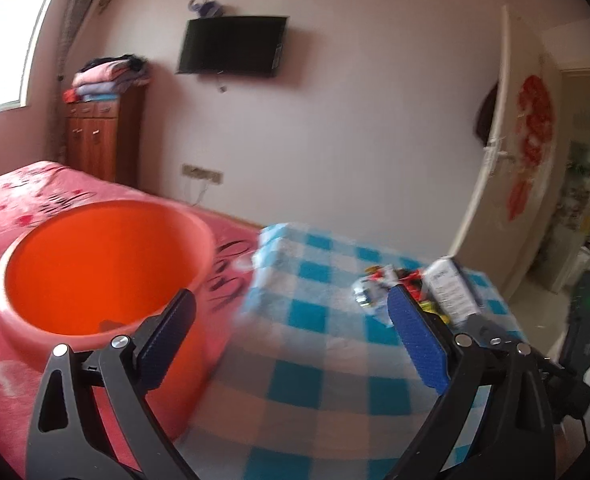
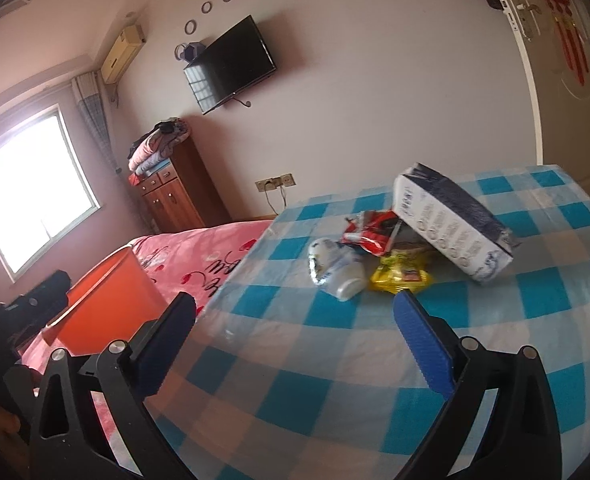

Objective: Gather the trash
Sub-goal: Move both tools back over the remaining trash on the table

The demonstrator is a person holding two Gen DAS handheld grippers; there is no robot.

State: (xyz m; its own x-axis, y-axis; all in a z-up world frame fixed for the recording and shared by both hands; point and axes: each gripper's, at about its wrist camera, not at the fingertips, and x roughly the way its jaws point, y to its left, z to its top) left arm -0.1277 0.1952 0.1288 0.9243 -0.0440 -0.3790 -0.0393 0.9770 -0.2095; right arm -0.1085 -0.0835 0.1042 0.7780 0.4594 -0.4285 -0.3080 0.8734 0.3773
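**Both hand-held grippers spread above the bed, trash heap ahead**

On my left wrist view, the left hand-held gripper (image 1: 291,316) stands spread wide with nothing between its fingers. Under its left finger I see the orange bucket (image 1: 103,272) sitting on the pink bedspread (image 1: 11,196). To the right lies the blue-and-white checked cloth (image 1: 315,344), and the trash heap (image 1: 411,288) sits on it behind my right finger, partly hidden and blurred. A black TV (image 1: 231,44) hangs on the far wall.

On my right wrist view, the right hand-held gripper (image 2: 295,312) is spread too, holding nothing. Just beyond its fingertips I see a white bottle (image 2: 341,270) lying on its side, a yellow wrapper (image 2: 401,276) beside it, a red wrapper (image 2: 369,232) behind, and a white-and-dark carton (image 2: 451,220) tilted over them. The bucket stands at left, well apart from the heap.
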